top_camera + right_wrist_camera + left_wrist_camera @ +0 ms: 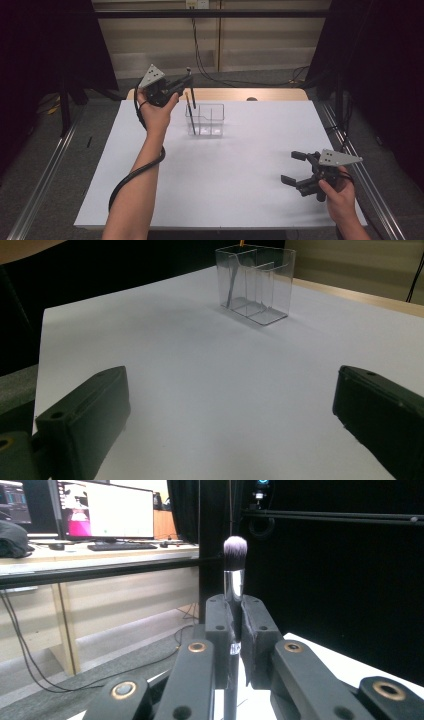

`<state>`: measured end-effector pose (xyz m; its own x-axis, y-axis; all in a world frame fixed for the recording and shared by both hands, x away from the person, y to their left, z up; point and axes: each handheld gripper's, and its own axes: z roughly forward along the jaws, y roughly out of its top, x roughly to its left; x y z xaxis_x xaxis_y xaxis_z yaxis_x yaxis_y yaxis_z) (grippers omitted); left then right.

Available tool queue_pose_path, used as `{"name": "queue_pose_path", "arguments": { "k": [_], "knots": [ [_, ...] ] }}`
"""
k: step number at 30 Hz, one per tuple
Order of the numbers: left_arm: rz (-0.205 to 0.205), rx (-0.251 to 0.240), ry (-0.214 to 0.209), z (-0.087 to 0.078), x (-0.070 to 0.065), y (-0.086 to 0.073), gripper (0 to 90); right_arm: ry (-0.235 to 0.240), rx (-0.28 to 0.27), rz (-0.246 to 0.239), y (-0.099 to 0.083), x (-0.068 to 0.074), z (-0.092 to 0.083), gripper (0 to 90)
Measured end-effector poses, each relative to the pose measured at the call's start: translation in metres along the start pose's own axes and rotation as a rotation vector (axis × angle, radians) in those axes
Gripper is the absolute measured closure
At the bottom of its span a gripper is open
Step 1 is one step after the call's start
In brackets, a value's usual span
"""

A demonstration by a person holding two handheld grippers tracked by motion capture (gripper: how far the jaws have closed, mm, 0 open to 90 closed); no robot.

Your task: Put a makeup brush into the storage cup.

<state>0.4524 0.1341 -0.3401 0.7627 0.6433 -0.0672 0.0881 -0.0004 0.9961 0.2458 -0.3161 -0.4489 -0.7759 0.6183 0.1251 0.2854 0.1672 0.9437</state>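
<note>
While one brush [191,121] leans in one organizer [212,121], the left claw [234,625] grips another.

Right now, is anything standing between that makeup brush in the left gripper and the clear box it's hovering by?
Nothing visible blocks it. The left gripper is shut on the makeup brush, held upright above the clear organizer. A second brush already leans in its left compartment; the others look free.

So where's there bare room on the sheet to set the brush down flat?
Most of the white sheet is bare: the wide stretch between the clear organizer and the near edge, and the strip to the organizer's right. It is crowded only at the organizer, where the left gripper holds the brush, and by the right gripper.
</note>
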Motion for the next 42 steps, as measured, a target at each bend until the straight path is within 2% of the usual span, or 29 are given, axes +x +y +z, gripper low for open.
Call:
{"name": "queue_pose_path", "arguments": {
  "k": [17,42],
  "knots": [
    [0.006,0.037,0.027,0.002,0.004,-0.014,83.5,0.003,-0.003,-0.001,0.0,0.0,-0.001,2.0],
    [0.003,0.068,0.052,0.002,0.008,-0.031,83.3,0.014,-0.002,-0.006,0.0,0.0,0.0,2.0]
  ]
}}
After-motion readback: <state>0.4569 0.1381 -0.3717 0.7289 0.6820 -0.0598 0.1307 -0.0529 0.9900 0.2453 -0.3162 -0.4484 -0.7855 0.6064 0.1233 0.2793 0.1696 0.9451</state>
